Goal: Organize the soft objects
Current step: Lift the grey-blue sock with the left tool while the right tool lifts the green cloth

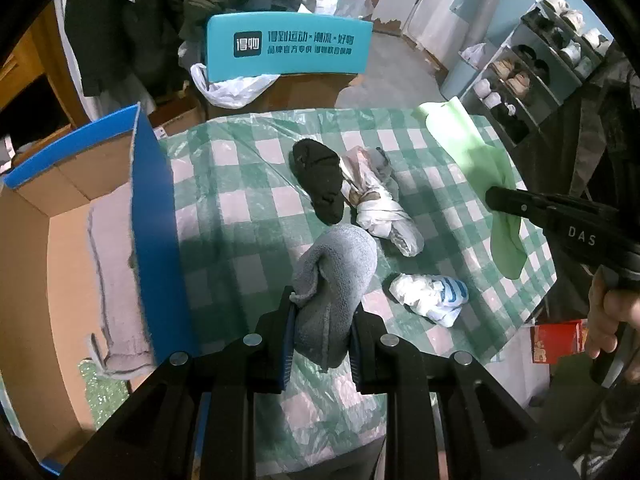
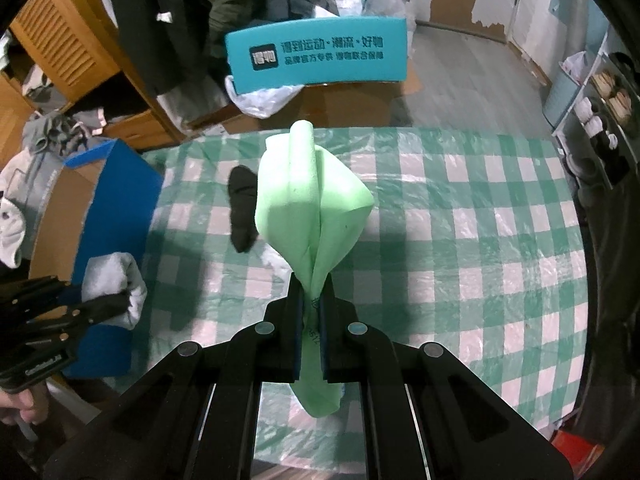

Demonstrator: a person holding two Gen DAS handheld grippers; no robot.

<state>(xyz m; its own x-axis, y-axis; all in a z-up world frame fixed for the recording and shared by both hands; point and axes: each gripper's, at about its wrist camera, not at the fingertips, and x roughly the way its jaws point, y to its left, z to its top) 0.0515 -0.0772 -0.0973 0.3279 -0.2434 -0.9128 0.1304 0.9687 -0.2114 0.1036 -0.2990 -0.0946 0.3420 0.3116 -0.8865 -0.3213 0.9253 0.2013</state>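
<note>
Left gripper [image 1: 320, 312] pitched steeply down, jaws part-closed, pads clamped on a grey fleece cloth [image 1: 336, 268] bunched between them, held clear above the table. Right gripper [image 2: 314, 312] also angled steeply down, jaws near fully closed, pinching a light green cloth [image 2: 308, 204] that hangs off the surface. Seen from the left wrist camera, right gripper sits far right, bare hand [image 1: 612, 320] wrapped round its handle. Fingers [image 2: 20, 404] of the other hand at the left gripper's handle, low left in the right wrist view.
</note>
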